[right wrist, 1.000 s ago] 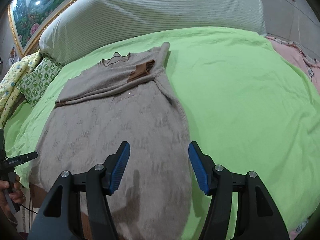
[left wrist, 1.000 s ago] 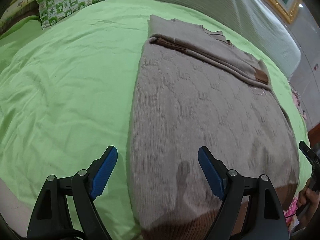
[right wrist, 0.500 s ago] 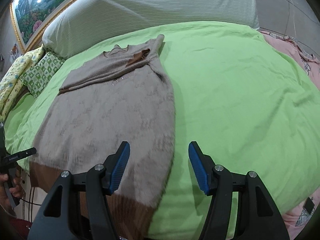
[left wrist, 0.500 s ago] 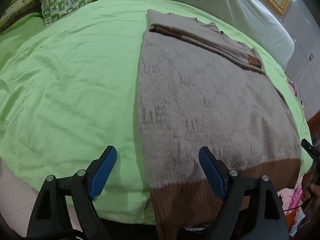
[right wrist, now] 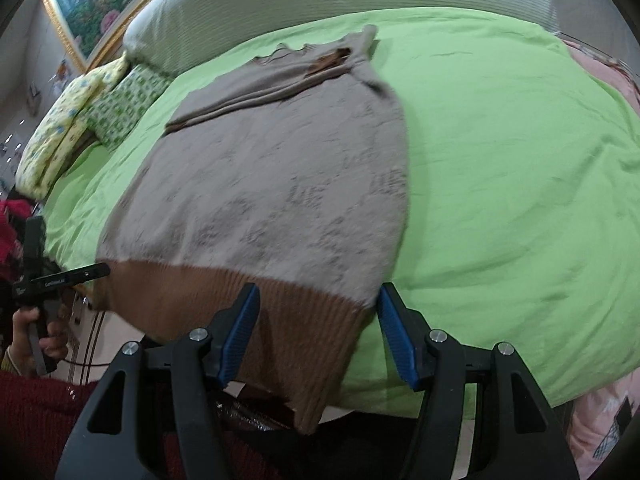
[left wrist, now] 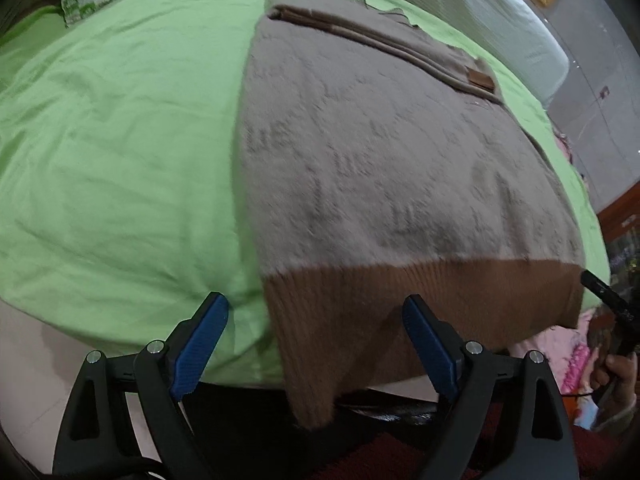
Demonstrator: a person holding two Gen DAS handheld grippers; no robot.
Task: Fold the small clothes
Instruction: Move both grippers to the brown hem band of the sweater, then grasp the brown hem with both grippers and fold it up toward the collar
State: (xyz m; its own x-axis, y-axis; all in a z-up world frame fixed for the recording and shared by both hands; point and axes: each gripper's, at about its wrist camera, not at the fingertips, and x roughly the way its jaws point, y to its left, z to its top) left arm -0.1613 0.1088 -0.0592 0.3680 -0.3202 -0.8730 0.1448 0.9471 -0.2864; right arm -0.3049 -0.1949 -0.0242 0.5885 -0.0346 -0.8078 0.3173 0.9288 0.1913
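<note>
A taupe knit sweater (left wrist: 380,152) lies flat on the green bed, sleeves folded across its far end. Its brown ribbed hem (left wrist: 400,312) hangs over the near bed edge. It also shows in the right wrist view (right wrist: 272,184), with the hem (right wrist: 256,320) drooping. My left gripper (left wrist: 316,344) is open and empty, its jaws straddling the hem's left corner. My right gripper (right wrist: 318,332) is open and empty, its jaws straddling the hem's right corner. Each view shows the other gripper at its edge.
A green sheet (left wrist: 112,152) covers the bed (right wrist: 500,184). A striped grey headboard cushion (right wrist: 320,8) stands at the far end. Patterned pillows (right wrist: 92,120) lie at the far left. A pink cloth (left wrist: 576,364) lies beside the bed.
Both grippers have drawn back toward the near bed edge, from over the sweater's body to its brown hem. Both stay open.
</note>
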